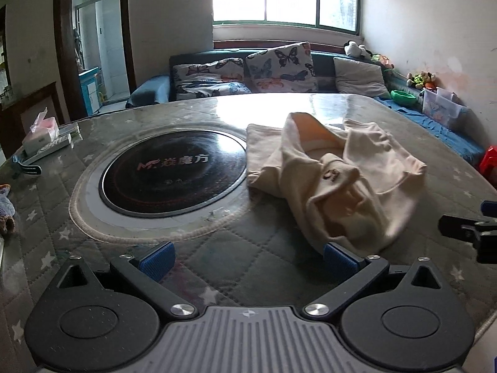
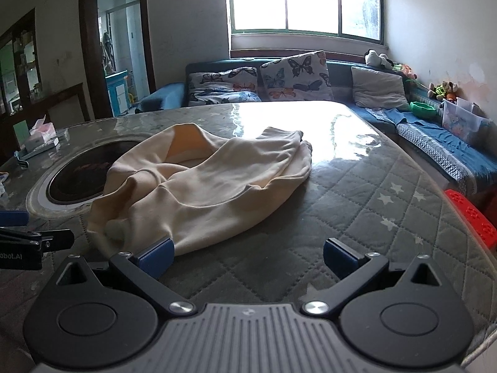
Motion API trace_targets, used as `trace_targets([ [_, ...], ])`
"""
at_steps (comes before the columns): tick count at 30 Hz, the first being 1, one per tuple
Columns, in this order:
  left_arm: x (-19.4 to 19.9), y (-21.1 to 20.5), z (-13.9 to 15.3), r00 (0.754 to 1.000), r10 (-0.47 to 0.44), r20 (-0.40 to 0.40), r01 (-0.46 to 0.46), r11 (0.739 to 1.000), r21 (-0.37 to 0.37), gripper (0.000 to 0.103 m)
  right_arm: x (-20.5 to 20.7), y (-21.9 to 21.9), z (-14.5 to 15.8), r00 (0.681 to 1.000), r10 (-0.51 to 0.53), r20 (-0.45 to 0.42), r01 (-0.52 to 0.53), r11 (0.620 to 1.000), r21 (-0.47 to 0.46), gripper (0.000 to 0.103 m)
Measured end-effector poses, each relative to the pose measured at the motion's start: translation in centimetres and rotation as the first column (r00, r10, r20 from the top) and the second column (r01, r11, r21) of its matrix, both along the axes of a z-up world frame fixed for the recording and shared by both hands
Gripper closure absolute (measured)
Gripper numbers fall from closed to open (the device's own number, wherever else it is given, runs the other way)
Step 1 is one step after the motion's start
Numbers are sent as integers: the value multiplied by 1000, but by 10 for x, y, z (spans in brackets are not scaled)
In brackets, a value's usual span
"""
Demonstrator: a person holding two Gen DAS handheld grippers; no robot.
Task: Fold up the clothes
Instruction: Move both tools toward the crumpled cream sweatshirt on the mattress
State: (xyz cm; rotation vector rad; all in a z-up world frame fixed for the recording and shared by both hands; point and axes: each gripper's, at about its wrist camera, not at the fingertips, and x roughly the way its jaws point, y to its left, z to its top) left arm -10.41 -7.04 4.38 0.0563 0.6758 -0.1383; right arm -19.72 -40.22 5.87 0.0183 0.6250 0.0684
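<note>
Lying crumpled, cream garment [image 1: 335, 183] just ahead of spread-wide left gripper [image 1: 248, 259].

garment [image 2: 198, 183]: soft matt cloth | table cover [image 2: 357, 205]: quilted fabric, glossy film

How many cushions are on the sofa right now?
3: one butterfly cushion lying at left, one butterfly cushion upright in the middle, one grey cushion at right. Others may be hidden behind the table.

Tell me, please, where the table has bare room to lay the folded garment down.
Bare quilted cover lies right of the cream garment, toward the red stool; the glossy far end near the sofa is bare too. Crowded: the left edge, with the tissue box beside the round cooktop.
</note>
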Motion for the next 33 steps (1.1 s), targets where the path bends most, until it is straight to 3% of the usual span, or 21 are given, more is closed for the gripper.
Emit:
trace_targets([
  [7, -8, -3, 0, 1000, -2, -23, 1, 999, -33, 0, -9, 1, 1, 1000, -6, -5, 6, 1000, 0, 0],
  [33, -13, -22, -3, 998, -41, -53, 40, 999, -15, 0, -15, 3, -3, 999, -9, -33, 9, 1000, 14, 0],
])
